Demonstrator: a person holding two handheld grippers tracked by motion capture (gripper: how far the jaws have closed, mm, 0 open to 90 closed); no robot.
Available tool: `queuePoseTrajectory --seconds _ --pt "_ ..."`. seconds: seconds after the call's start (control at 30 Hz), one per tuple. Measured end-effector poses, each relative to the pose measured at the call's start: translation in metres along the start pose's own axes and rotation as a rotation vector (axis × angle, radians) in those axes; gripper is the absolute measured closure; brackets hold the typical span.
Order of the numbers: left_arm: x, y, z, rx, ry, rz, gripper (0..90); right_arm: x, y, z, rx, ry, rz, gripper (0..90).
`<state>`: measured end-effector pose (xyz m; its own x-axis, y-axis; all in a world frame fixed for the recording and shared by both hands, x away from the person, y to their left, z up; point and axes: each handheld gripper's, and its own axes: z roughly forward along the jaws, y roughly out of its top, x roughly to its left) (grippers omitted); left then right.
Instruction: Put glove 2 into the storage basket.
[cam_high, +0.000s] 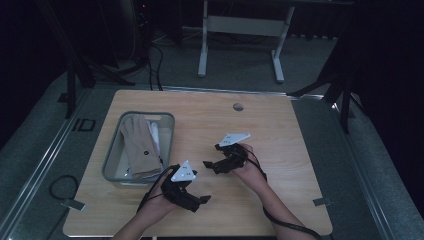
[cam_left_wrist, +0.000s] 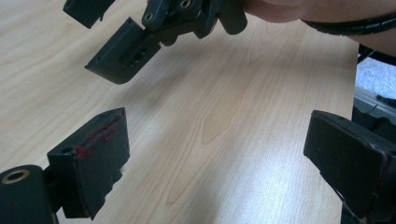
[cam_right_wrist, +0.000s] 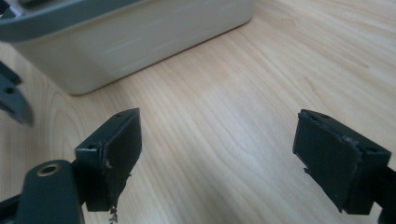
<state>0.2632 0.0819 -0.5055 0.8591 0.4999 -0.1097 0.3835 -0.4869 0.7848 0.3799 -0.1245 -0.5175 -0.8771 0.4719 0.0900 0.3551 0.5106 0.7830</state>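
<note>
your wooden table (cam_high: 210, 125) is mostly bare, and the biggest thing on it is the grey bin (cam_high: 112, 150) at its left side, with a tan glove (cam_high: 140, 145) lying lengthwise inside over something white i can't make out. both of your grippers hang low over the bare wood near the table's middle, just to the right of the bin. your left gripper (cam_high: 202, 200) sits nearest you, close to the bin's near right corner, pointing right, its jaws wide apart with nothing between them. your right gripper (cam_high: 207, 165) sits a little farther in, pointing left toward the bin, jaws likewise spread and empty; in the right gripper view the bin's pale wall (cam_right_wrist: 140, 37) stands just ahead of them. i judge you are between steps: nothing is gripped, and the glove rests fully in the bin, so either it has just gone in or it is about to come out. if you mean to fetch it, your next move calls for lifting a gripper over the rim, coming down onto the glove's near end, and closing on the fabric alone.
</note>
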Motion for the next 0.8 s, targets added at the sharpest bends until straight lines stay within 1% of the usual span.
queuePoseTrajectory --seconds 0.07,0.17,0.37,0.43,0.6,0.7,0.8 --pt "-0.001 -0.002 0.005 0.006 -0.003 0.005 7.0 -0.001 -0.005 0.0 0.006 -0.002 -0.003 15.3" --pt "-0.002 -0.005 0.011 0.008 -0.01 0.009 7.0 -0.002 -0.014 -0.002 0.004 0.001 0.007 15.3" --pt "-0.002 -0.008 0.019 0.009 -0.016 0.024 7.0 -0.003 -0.029 -0.005 0.009 0.02 0.012 16.3" --pt "-0.003 -0.01 0.022 0.012 -0.026 0.025 7.0 -0.003 -0.033 -0.007 0.01 0.013 0.008 16.3" --pt "-0.003 -0.013 0.03 0.027 -0.033 0.031 7.0 -0.004 -0.041 -0.013 0.001 0.007 0.009 16.1" --pt "-0.003 -0.014 0.036 0.027 -0.037 0.037 7.0 -0.005 -0.047 -0.018 0.0 -0.016 -0.008 16.3" --pt "-0.003 -0.014 0.04 0.028 -0.048 0.046 7.0 -0.007 -0.054 -0.022 0.007 -0.016 0.0 16.2"
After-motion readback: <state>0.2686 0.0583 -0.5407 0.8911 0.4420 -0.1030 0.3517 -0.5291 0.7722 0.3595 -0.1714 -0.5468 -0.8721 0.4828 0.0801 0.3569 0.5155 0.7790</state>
